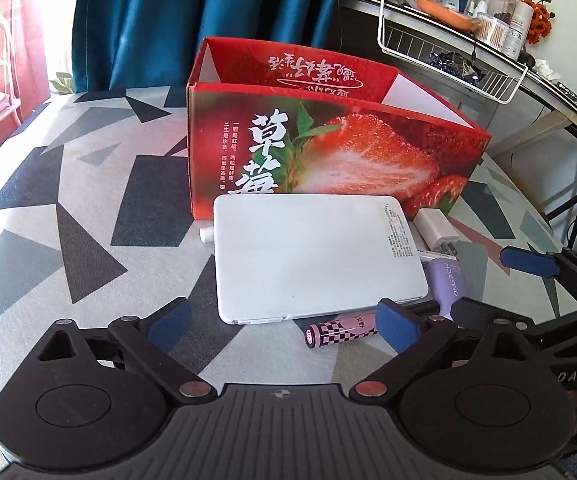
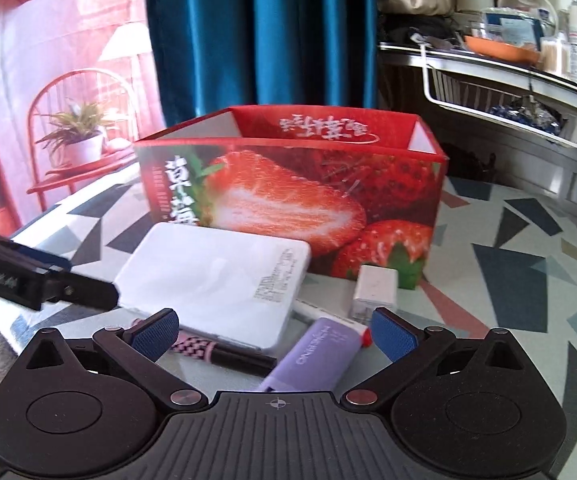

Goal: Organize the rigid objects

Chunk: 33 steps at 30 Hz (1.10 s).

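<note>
A flat white case (image 1: 312,256) lies on the patterned table in front of an open red strawberry box (image 1: 328,140). Just ahead of my left gripper (image 1: 284,326), which is open, are the case's near edge and a pink checkered battery (image 1: 342,334), neither touched by the pads. A purple device (image 1: 446,284) and a white charger plug (image 1: 436,234) lie to the right of the case. My right gripper (image 2: 275,336) is open too, its fingers spread either side of the purple device (image 2: 316,356) without touching it. The white case (image 2: 216,280) and the battery (image 2: 192,348) lie to its left.
A black pen (image 2: 240,358) and a red-tipped white marker (image 2: 328,312) lie under the case's edge. A small white tube (image 1: 206,235) peeks out at the case's left. Behind are a teal curtain (image 1: 208,20) and a desk with a white wire basket (image 1: 448,56). The tablecloth (image 1: 68,200) curves away left.
</note>
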Each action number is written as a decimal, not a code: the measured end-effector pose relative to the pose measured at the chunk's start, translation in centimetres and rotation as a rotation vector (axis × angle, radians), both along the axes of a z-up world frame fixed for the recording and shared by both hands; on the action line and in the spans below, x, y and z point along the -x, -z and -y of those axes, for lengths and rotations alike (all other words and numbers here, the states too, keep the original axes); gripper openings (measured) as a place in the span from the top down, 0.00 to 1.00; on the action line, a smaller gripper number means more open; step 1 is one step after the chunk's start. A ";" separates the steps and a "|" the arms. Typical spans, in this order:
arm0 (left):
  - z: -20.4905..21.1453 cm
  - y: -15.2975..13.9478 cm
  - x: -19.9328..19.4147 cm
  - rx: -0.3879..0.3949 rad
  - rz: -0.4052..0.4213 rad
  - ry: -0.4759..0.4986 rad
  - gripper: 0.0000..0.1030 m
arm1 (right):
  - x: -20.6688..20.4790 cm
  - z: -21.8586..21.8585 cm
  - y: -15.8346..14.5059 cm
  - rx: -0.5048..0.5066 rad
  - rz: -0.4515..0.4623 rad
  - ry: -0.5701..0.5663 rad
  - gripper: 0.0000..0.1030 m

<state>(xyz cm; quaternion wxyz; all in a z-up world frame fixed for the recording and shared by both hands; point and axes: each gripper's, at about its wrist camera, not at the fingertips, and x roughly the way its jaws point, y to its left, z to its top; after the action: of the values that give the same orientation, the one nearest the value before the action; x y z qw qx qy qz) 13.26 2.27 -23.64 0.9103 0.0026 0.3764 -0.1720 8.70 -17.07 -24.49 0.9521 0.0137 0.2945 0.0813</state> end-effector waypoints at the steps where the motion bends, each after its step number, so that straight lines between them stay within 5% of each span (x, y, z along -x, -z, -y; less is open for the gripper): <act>1: -0.1 0.0 0.1 0.004 0.002 -0.002 0.06 | 0.0 -0.4 0.1 0.010 -0.005 -0.019 0.05; 24: -2.4 1.0 -2.0 0.107 -0.046 -0.067 0.10 | -4.2 0.1 2.0 -0.059 -0.080 -0.053 0.32; 33: -2.9 2.0 -4.8 0.197 -0.128 -0.069 0.23 | -5.9 0.7 2.6 -0.170 -0.151 -0.031 0.39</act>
<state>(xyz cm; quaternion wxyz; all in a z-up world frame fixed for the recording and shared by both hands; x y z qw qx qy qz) 18.08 5.17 -25.66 0.8856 -0.1111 0.4149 -0.1765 14.58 -17.77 -27.11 0.9213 0.0958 0.3576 0.1194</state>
